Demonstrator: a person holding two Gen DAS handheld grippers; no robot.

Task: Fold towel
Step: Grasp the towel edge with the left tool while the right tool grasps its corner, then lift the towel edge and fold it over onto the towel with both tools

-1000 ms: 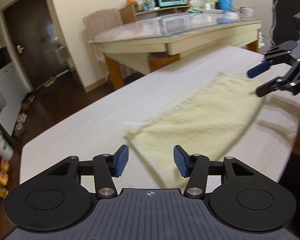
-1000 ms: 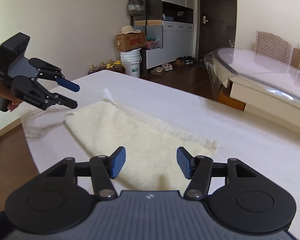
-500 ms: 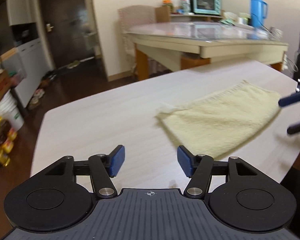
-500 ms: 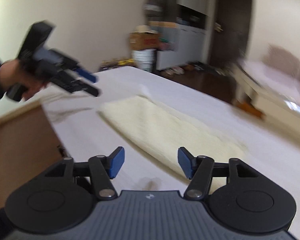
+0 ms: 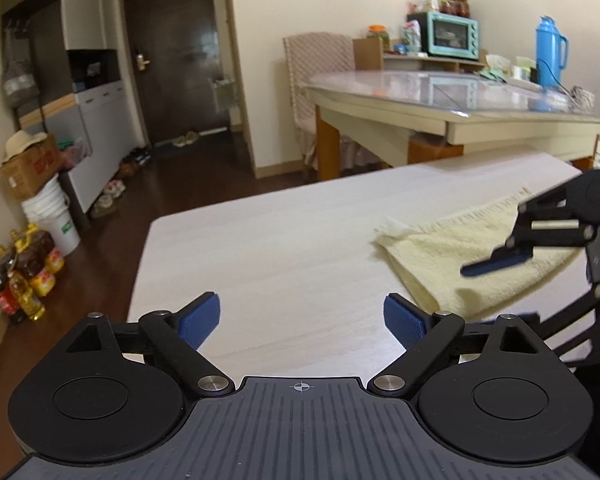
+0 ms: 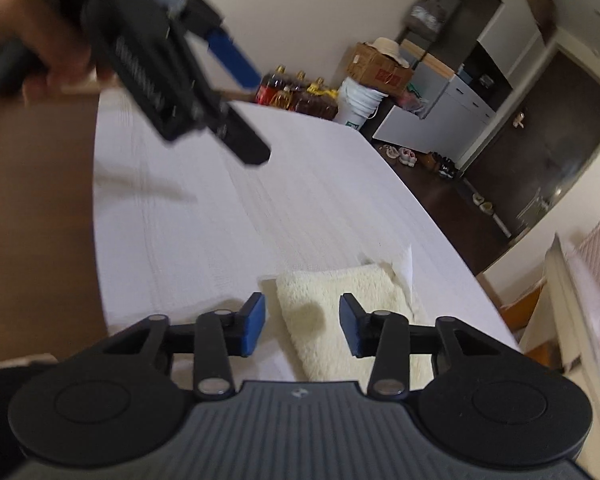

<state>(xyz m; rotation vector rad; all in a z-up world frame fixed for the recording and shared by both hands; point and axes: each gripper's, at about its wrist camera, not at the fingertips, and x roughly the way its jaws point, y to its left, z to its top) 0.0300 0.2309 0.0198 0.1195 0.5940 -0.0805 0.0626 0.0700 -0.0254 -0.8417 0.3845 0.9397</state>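
Left wrist view: left gripper [image 5: 301,319] over bare white table [image 5: 260,248], fingers spread wide, holding nothing. Cream towel [image 5: 452,256] lies flat to the right, right gripper [image 5: 500,284] above it.

Right wrist view: right gripper [image 6: 302,324] spread apart, empty, over the towel's [image 6: 332,312] near end.

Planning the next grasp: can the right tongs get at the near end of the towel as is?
Probably yes. The right tongs are open just above the towel, with nothing between; the left tongs hang off to the side.
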